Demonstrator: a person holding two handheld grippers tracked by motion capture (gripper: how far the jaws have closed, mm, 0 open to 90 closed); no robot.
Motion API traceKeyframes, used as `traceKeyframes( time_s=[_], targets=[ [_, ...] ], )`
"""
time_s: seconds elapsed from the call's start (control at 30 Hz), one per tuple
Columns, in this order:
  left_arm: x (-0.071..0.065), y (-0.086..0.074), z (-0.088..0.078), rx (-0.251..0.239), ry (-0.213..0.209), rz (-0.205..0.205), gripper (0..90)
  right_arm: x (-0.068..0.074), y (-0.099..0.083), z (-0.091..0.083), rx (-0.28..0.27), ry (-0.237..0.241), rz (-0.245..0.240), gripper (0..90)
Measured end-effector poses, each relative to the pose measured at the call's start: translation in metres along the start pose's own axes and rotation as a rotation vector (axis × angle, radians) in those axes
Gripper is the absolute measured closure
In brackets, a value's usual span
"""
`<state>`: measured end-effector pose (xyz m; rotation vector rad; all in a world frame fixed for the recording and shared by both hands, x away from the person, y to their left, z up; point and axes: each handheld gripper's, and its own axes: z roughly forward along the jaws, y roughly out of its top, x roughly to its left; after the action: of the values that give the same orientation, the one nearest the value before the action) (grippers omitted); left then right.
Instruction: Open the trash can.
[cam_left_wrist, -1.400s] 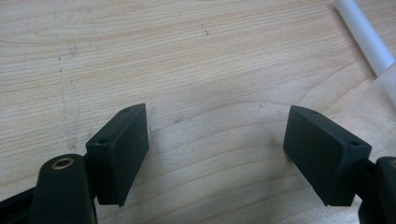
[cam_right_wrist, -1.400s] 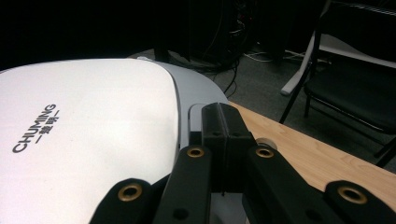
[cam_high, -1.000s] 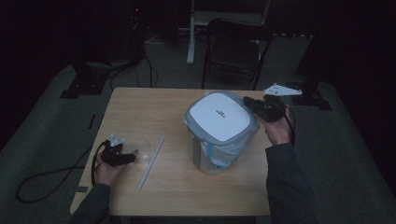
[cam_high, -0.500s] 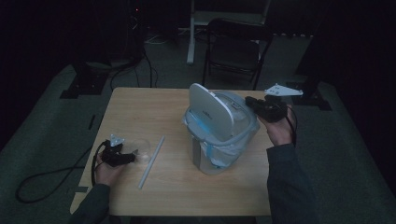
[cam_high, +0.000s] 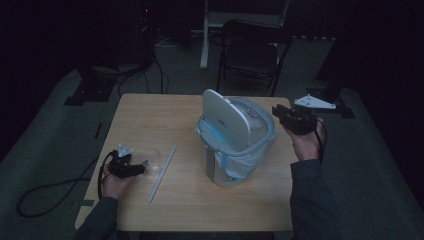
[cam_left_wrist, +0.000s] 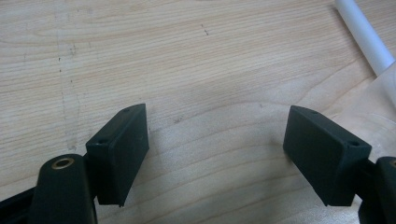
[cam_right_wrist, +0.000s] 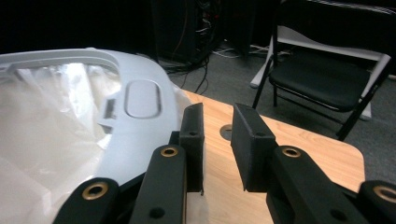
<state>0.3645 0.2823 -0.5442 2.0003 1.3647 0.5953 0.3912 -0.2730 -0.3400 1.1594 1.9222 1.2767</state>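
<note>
the right gripper (cam_high: 281, 112), jaws just parting with nothing between them, sits beside the bin (cam_high: 235, 145) at frame centre; its lid (cam_high: 226, 120) stands tilted up. lower left, the left gripper (cam_high: 142, 168) gapes near a white tube (cam_high: 162, 172) running diagonally.

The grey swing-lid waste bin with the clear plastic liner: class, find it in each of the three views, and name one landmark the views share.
High view: the grey swing-lid waste bin stands right of the table's centre, lid tipped up.
Left gripper view: not in it; bare wood and a white tube.
Right gripper view: its rim and liner are at left.
Shared landmark: the light wooden table.
</note>
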Motion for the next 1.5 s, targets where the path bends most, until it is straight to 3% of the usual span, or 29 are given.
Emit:
traceKeyframes(
  time_s=[0.37, 0.8, 1.5],
  targets=[
    [0.000, 0.000, 0.000, 0.000, 0.000, 0.000, 23.2, -0.010, -0.033, 0.001, 0.027, -0.041, 0.056, 69.3],
    [0.000, 0.000, 0.000, 0.000, 0.001, 0.000, 23.2, -0.008, -0.077, 0.011, 0.082, -0.130, 0.043, 65.3],
    [0.000, 0.000, 0.000, 0.002, -0.001, 0.003, 23.1, -0.003, -0.145, 0.036, 0.198, -0.150, 0.056, 59.0]
  ],
)
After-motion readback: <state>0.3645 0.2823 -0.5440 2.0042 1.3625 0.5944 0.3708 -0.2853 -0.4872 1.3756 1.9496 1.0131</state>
